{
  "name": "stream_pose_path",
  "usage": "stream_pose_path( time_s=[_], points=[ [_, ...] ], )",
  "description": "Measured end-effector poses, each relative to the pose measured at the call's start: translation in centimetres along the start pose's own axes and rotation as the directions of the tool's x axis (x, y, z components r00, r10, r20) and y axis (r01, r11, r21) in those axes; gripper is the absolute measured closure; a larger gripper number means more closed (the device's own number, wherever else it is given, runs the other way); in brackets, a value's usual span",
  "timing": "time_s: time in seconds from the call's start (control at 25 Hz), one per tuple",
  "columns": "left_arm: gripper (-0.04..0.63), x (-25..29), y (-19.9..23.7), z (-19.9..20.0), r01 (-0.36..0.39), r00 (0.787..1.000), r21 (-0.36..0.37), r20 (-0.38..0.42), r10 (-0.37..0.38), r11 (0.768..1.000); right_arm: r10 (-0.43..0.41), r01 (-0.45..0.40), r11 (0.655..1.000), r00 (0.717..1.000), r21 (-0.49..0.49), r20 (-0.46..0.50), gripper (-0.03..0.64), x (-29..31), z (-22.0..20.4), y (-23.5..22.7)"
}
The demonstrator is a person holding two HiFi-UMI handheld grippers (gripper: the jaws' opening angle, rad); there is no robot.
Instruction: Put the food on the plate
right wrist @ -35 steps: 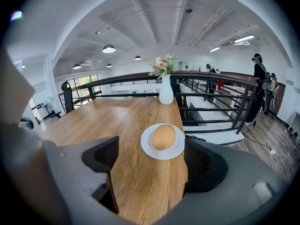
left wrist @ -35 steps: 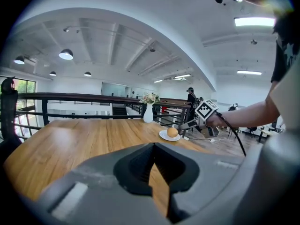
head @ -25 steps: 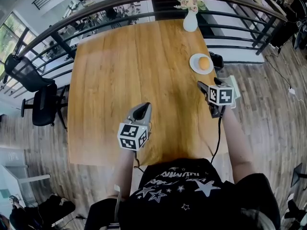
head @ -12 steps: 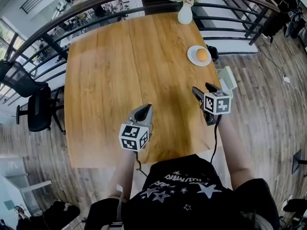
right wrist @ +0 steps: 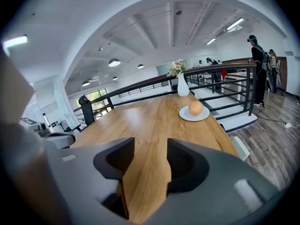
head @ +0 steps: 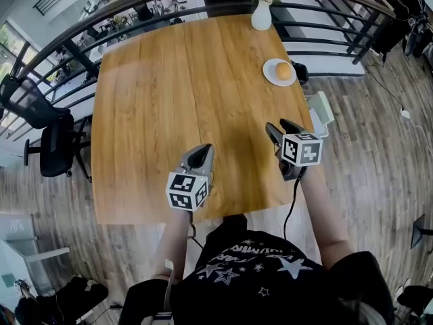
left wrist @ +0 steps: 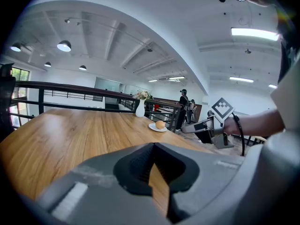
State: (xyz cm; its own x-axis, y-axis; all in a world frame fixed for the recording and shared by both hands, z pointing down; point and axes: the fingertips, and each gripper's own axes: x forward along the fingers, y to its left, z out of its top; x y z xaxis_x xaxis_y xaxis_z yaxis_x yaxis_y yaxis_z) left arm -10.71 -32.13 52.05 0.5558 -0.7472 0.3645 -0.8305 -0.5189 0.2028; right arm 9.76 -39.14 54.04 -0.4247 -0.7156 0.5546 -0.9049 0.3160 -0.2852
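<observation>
Round food (head: 285, 71) already sits on the white plate (head: 268, 74) at the bench (head: 176, 100) corner.
Left gripper (head: 198, 156) is closed and empty. Right gripper (head: 277, 124) is apart, its jaws just closing on nothing. The food looks light and soft, so grip it gently across its middle.

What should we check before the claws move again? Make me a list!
1. Food on the plate: ok, it sits there.
2. Right claw empty: ok; its jaws have just been closing, a gap remains and nothing is between them.
3. Left claw empty: ok, shut on nothing.
4. Vase upright and apart from the plate: ok.
</observation>
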Motion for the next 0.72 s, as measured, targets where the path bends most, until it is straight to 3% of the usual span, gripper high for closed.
stream_pose_path(
  time_s=[0.36,0.72],
  points=[
    [0.595,-3.7,-5.7,-0.8,-0.006,1.0,0.032,0.017,0.005,0.999,0.029,-0.028,1.0,0.999,-0.012,0.036,0.433,-6.3,-2.8,1.4],
    [0.595,-10.5,-11.4,-3.6,-0.034,0.998,0.041,0.06,0.032,0.999,0.057,-0.053,0.998,0.994,-0.045,0.089,0.558,-13.0,-6.7,4.2]
  ],
)
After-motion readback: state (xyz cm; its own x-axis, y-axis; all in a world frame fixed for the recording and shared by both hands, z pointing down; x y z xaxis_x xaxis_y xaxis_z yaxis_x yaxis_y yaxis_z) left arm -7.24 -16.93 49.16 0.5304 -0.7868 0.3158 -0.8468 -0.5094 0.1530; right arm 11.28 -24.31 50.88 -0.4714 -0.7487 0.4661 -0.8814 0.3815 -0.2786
